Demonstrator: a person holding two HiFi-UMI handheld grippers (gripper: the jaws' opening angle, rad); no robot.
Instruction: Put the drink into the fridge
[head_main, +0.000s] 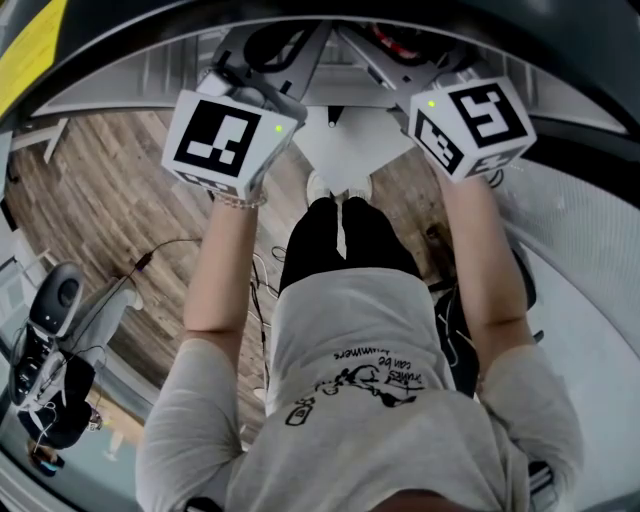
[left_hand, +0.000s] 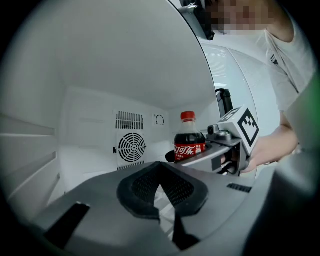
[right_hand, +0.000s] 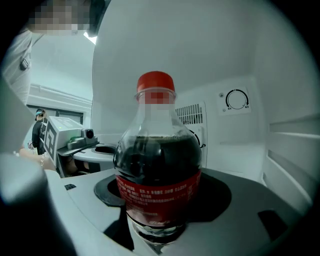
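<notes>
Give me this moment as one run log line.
right gripper: shut on cola bottle, upright | left gripper: shut, empty | location: inside fridge | release: not yet

Bottle (right_hand: 157, 165) base hidden between jaws, label print blurred. Head view: left gripper (head_main: 228, 140), right gripper (head_main: 470, 125) jaws hidden behind marker cubes (head_main: 215, 135).

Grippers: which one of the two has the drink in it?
The right gripper: a red-capped cola bottle stands clamped between its jaws. The left gripper has nothing between its jaws; only the white fridge wall shows beyond them.
</notes>
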